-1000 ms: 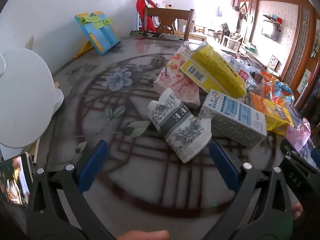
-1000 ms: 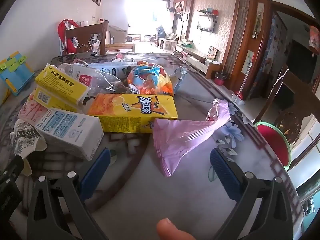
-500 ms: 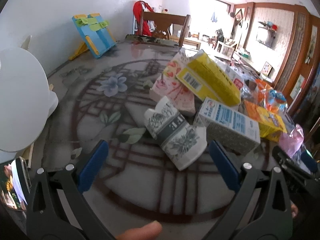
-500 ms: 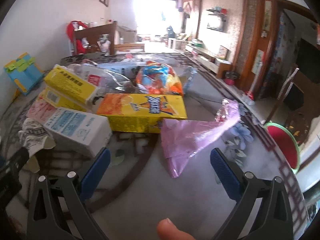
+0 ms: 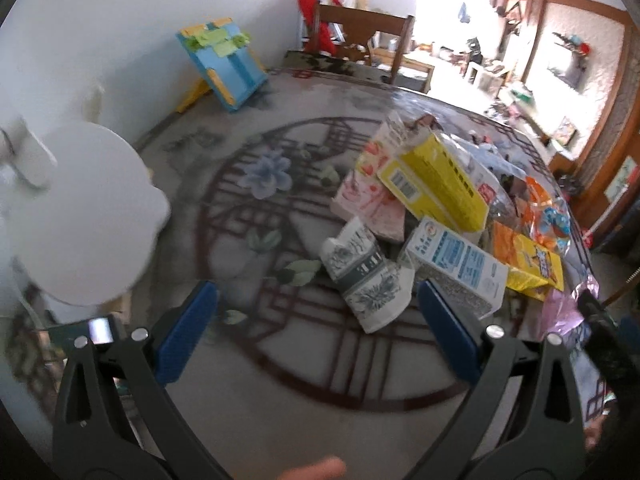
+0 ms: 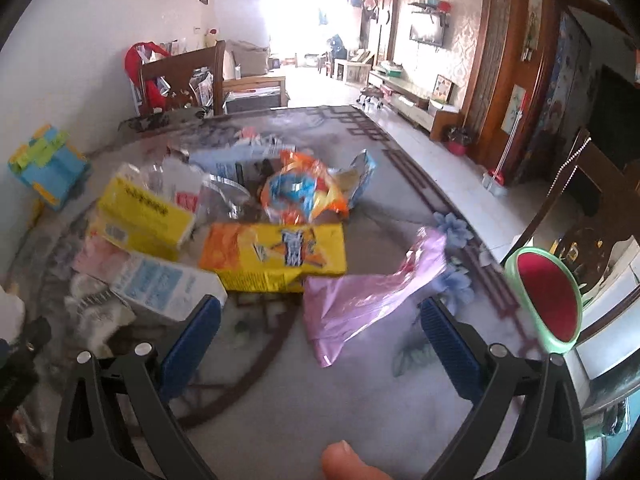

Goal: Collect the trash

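The left gripper [image 5: 318, 312] hangs over the patterned table [image 5: 248, 208] with its blue fingers [image 5: 186, 332] spread wide and nothing between them; a crumpled grey-and-white paper cup [image 5: 366, 278] lies just ahead, nearer the right-hand finger than the left, its rim tilted toward the camera; touching it on the right is a white-and-blue carton [image 5: 460, 264], and behind those a pink carton [image 5: 370, 196] with a yellow box [image 5: 436, 184] leaning across it; an orange-and-yellow drink carton [image 5: 528, 260] sits further right; a white rounded object [image 5: 80, 216] fills the left edge, and a blue folding stand [image 5: 224, 64] rests against the wall.

The right gripper [image 6: 320, 324] is likewise spread wide and holding nothing; a pink plastic bag [image 6: 368, 292] lies flat on the table, one end reaching in between the fingers [image 6: 448, 340], closer to the right one; just beyond it is the orange-and-yellow drink carton [image 6: 276, 256], with an orange-and-blue snack wrapper [image 6: 304, 192] behind; the white-and-blue carton [image 6: 164, 286] lies next to the left finger; a red bowl with a green rim [image 6: 548, 300] stands off to the right, past the table's edge; both views are somewhat blurred.
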